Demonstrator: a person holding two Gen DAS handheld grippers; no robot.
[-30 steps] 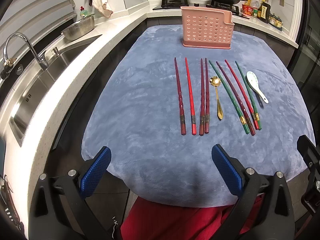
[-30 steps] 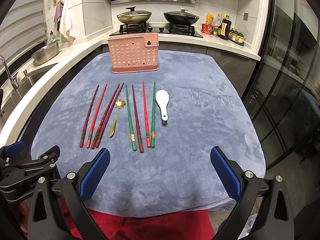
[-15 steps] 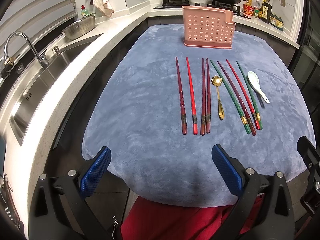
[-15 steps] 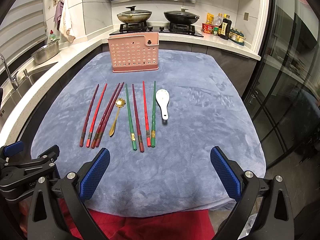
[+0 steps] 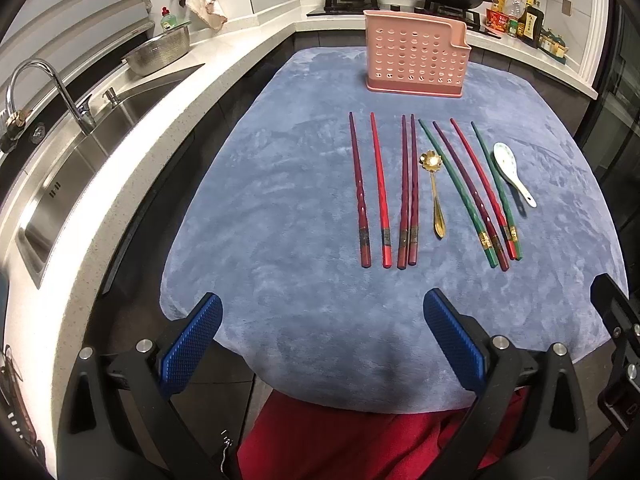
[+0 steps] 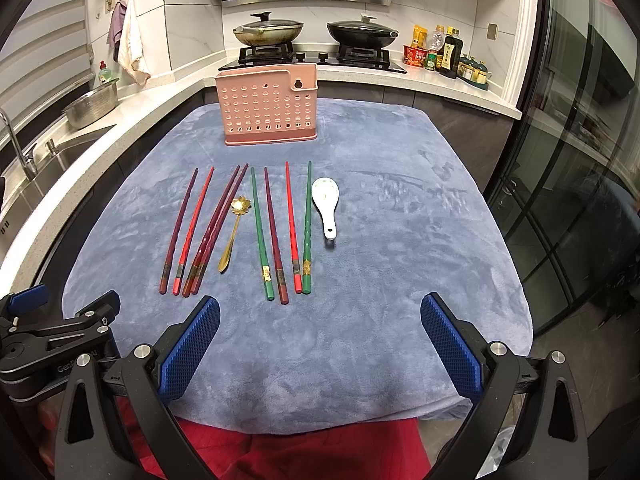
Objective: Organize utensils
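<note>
The utensils lie in a neat row on the blue cloth point(image 6: 400, 240) that covers the worktop, all on the near side of the pink utensil holder point(image 6: 267, 110), which stands upright at the far end of the cloth. Taking that holder as the mark: closest to its left corner lie four reddish chopsticks point(image 6: 200, 232), the inner two of them touching along their length; next comes a gold spoon point(image 6: 233, 236) with a flower-shaped bowl; then a green chopstick point(image 6: 260, 236), a dark maroon chopstick point(image 6: 274, 236), a bright red chopstick point(image 6: 292, 228) and another green one point(image 6: 307, 228), the last two meeting at their near ends; and just beside those, below the holder's right corner, a white ceramic spoon point(image 6: 326, 204) with its bowl toward the holder. Nothing sits in the holder that I can see. Both sets of tongs hang at the near edge of the cloth, well apart from the row: the right tongs point(image 6: 316, 344) are spread wide and hold nothing, and the left tongs point(image 5: 320, 344) are likewise spread wide and empty. Behind the holder, two lidded pans point(image 6: 268, 32) sit on the stove.
</note>
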